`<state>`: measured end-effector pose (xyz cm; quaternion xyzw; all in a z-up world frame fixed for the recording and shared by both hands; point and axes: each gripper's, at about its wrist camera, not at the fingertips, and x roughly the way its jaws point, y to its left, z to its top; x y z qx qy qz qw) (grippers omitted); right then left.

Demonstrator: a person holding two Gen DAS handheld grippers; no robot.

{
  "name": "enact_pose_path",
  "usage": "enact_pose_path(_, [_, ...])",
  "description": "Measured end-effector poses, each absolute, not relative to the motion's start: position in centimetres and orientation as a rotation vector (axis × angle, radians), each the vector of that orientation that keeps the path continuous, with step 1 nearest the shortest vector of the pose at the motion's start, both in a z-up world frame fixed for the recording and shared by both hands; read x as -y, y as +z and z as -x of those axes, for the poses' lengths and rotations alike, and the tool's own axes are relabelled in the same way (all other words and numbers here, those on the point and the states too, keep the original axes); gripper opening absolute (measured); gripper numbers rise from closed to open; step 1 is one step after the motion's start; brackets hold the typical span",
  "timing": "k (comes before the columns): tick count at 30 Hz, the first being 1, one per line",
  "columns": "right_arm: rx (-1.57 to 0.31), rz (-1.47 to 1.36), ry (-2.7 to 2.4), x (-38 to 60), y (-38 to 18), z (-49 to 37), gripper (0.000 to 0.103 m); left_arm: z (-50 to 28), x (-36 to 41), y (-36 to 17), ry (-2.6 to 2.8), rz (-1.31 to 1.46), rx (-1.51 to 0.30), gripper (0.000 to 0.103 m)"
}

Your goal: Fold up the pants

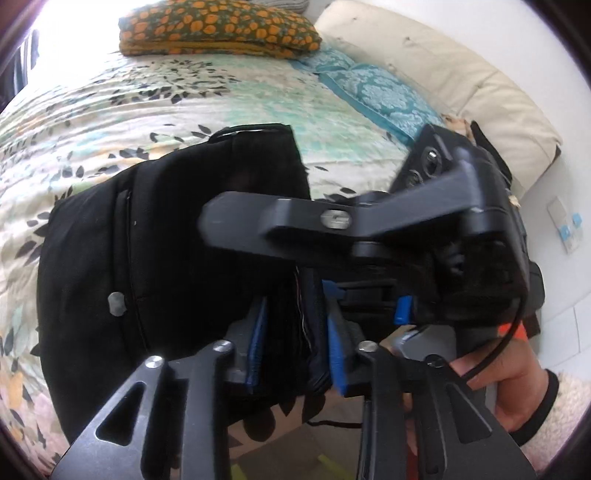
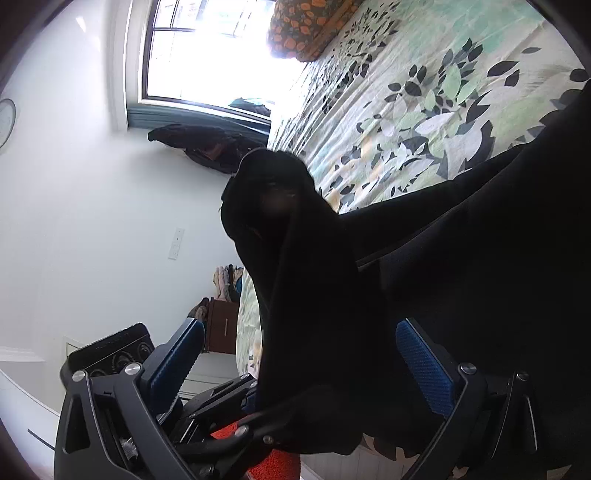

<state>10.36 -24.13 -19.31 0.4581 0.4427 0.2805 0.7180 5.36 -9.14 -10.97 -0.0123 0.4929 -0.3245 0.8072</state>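
The black pants (image 1: 147, 240) lie bunched on the leaf-patterned bedspread (image 1: 110, 110), with a grey button showing near the waistband. My left gripper (image 1: 297, 347) is shut on a thick fold of the black cloth between its blue pads (image 1: 258, 343). My right gripper crosses the left wrist view from the right (image 1: 369, 229), close above the left one. In the right wrist view the pants (image 2: 314, 277) hang between the blue pads (image 2: 424, 362) of my right gripper (image 2: 299, 354), whose jaws stand wide apart.
An orange-flowered pillow (image 1: 218, 29) and a teal patterned pillow (image 1: 376, 92) lie at the head of the bed. A cream headboard (image 1: 443, 62) runs along the right. A window (image 2: 207, 48), white wall and brown nightstand (image 2: 221, 332) show in the right wrist view.
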Motion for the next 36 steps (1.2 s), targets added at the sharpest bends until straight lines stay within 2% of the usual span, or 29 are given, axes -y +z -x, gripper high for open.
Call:
enact_pose_path(2, [-1.026,-0.985,0.638,23.0,-19.7,-11.3,0.1,-4.1,8.8,-10.4,-0.693,-0.008,-1.047,0.055])
enact_pose_path(3, [-1.044,-0.965,0.617,22.8,-19.9,-11.4,0.095,-3.5,8.1,-9.9,-0.713,0.007,-1.051,0.058])
enact_pose_path(4, [-1.063,-0.946,0.598,22.7,-20.1,-11.5,0.083,-3.0,7.0,-9.4,-0.731,0.037,-1.058,0.059])
enact_pose_path(5, [-1.077,-0.925,0.582,22.8,-20.3,-11.3,0.078,-2.5,5.6,-8.8,-0.736,0.069,-1.059,0.061])
enact_pose_path(6, [-1.093,-0.896,0.568,22.8,-20.5,-11.2,0.065,-2.2,4.1,-8.3,-0.729,0.096,-1.051,0.062])
enact_pose_path(7, [-1.112,-0.855,0.554,22.7,-20.7,-11.0,0.048,-2.1,2.7,-7.8,-0.706,0.118,-1.04,0.063])
enact_pose_path(9, [-1.139,-0.776,0.538,22.2,-20.6,-10.8,0.031,-2.5,-0.2,-7.2,-0.635,0.171,-1.028,0.063])
enact_pose_path(10, [-1.138,-0.762,0.54,22.0,-20.3,-10.7,0.024,-2.9,-1.6,-7.1,-0.6,0.206,-1.023,0.063])
enact_pose_path(12, [-1.111,-0.794,0.552,22.2,-19.0,-10.6,0.021,-3.8,-4.2,-7.0,-0.531,0.275,-1.008,0.063])
enact_pose_path(15, [-1.003,-0.844,0.593,24.1,-15.2,-10.4,0.02,-4.7,-7.1,-6.9,-0.469,0.364,-0.993,0.063])
enact_pose_path(19, [-0.965,-0.895,0.583,29.1,-12.6,-9.1,0.02,-4.7,-7.9,-7.4,-0.443,0.369,-0.975,0.064])
enact_pose_path(25, [-1.002,-0.943,0.406,36.8,-15.0,-6.9,0.02,-5.1,-6.1,-9.9,-0.45,0.355,-1.041,0.064])
enact_pose_path(30, [-1.04,-0.968,0.322,39.7,-18.4,-5.8,0.02,-5.2,-2.7,-10.2,-0.415,0.208,-1.04,0.065])
enact_pose_path(32, [-1.053,-0.89,0.272,39.6,-18.8,-5.8,0.029,-5.6,-1.0,-10.5,-0.367,0.119,-1.032,0.068])
enact_pose_path(34, [-1.075,-0.798,0.177,39.7,-18.8,-5.7,0.06,-6.1,0.7,-10.8,-0.349,0.058,-1.018,0.068])
enact_pose_path(36, [-1.049,-0.74,0.097,40.2,-17.9,-5.1,0.064,-6.3,2.3,-11.1,-0.34,-0.001,-1.002,0.068])
